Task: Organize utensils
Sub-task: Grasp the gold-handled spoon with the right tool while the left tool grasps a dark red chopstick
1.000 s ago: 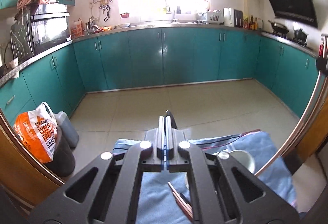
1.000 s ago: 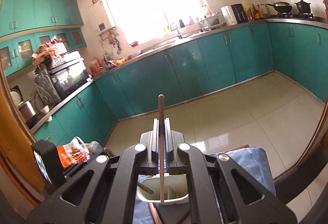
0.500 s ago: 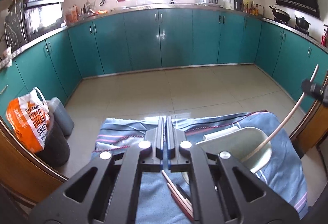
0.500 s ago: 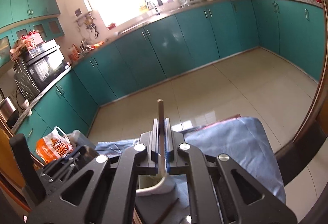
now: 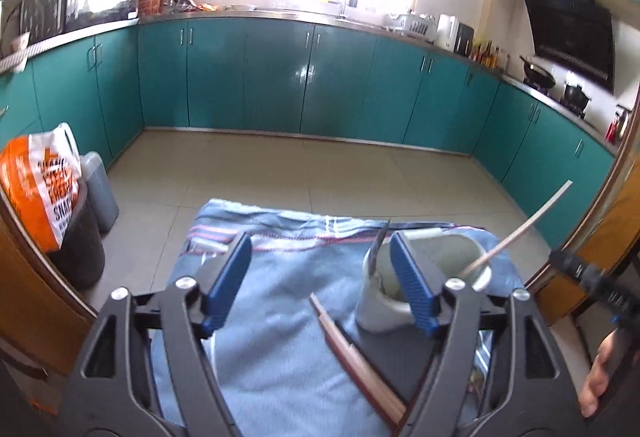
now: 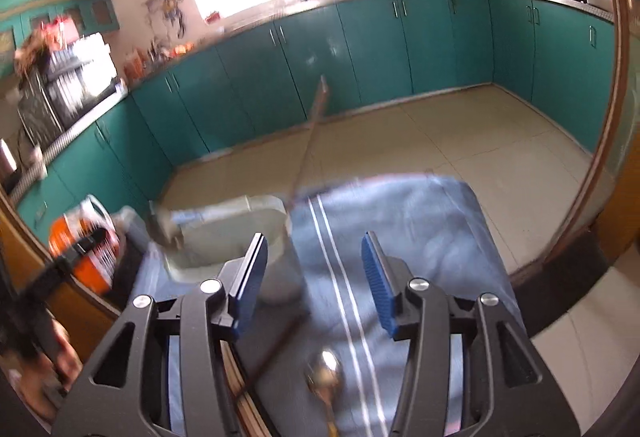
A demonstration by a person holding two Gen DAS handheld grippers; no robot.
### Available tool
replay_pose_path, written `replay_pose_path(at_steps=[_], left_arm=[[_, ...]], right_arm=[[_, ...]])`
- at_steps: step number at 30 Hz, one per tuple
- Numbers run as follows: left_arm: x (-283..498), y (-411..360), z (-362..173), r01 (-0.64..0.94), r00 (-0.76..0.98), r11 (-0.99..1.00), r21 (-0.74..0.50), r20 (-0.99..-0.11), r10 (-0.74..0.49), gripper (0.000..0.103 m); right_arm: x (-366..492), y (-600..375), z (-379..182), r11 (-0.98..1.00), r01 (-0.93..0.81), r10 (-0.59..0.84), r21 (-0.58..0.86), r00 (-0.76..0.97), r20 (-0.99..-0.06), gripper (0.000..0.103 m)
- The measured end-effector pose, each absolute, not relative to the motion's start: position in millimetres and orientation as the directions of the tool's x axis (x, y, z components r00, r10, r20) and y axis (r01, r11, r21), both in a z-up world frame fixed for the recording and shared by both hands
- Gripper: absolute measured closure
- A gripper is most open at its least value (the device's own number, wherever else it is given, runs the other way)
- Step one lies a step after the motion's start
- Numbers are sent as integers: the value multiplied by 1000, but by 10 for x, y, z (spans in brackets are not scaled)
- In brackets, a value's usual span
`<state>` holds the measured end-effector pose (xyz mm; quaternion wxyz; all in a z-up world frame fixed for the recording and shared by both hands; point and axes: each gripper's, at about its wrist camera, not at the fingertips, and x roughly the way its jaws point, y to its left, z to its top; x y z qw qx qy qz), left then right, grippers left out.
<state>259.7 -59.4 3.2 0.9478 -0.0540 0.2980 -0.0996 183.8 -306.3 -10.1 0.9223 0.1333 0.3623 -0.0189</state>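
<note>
A white utensil holder [image 5: 450, 251] stands on the blue cloth [image 5: 280, 337]. A pale chopstick [image 5: 516, 233] leans out of it to the right, and a dark handle [image 5: 378, 241] sticks up at its left rim. Several chopsticks [image 5: 352, 353] lie on the cloth below my left gripper [image 5: 318, 283], which is open and empty. My right gripper [image 6: 316, 279] is also open and empty above the cloth [image 6: 420, 229]. The holder [image 6: 224, 229] sits to its left with the blurred chopstick [image 6: 312, 133] standing in it. A gold spoon [image 6: 324, 377] and a dark chopstick [image 6: 276, 349] lie beneath it.
An orange bag [image 5: 40, 189] sits on a dark bin [image 5: 80, 257] left of the table, beside a grey jug [image 5: 100, 189]. The wooden table rim [image 5: 36, 301] curves around the cloth. Teal cabinets [image 5: 280, 77] line the far walls. A person's hand [image 5: 600, 377] shows at right.
Both grippers have gone from shut to open. The right one let go of the chopstick, which now stands in the holder. Both views tilted down toward the cloth.
</note>
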Motion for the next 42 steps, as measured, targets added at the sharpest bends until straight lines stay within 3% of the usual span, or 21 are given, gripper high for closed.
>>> replay_pose_path(at_steps=[4,5,9,11,17,28,35,36,37,38,42], left_arm=[[2661,-485,-402,141,687,971,-191,-688,-235,36],[2756,-505,-577,143,625,967,-212,-738,-254,46],[3121,-571,-1063,118,473,946,-303,-820,-322,58],[3291,-614,-1203,87,456,955,-285,-841,-293,58],[3552,-765,-1285,66,502,985,-160,-848,-171,60],[3508,-733,-1332,76,504,986,-148,-848,-166,62],[3316,-586,-1257,76,523,985,-157,-835,-173,59],[3269,-589,-1220,75,528,986,-150,-833,-167,57],[3196,-568,-1179,77,533,986,-147,-829,-166,56],[3139,-574,-1140,82,536,985,-151,-826,-171,55],[2784,-816,-999,193,518,970,-147,-824,-229,53]], right_arm=[[1889,-2906,-632,983,103,62,149,582,-811,54],[1912,-2889,-749,984,110,60,142,548,-834,54],[1900,-2850,-979,980,115,84,163,502,-861,54],[1887,-2807,-1010,981,105,89,163,500,-861,55],[1897,-2723,-1054,981,101,93,164,498,-862,55],[2005,-2755,-1139,975,133,88,175,495,-865,55],[2054,-2591,-1151,997,75,-5,35,479,-878,55],[2058,-2557,-1163,998,68,-17,17,478,-878,56],[2059,-2537,-1157,998,60,-30,-2,480,-877,70],[2062,-2539,-1147,999,51,-15,11,476,-879,91],[2033,-2651,-1139,993,62,61,100,459,-886,95]])
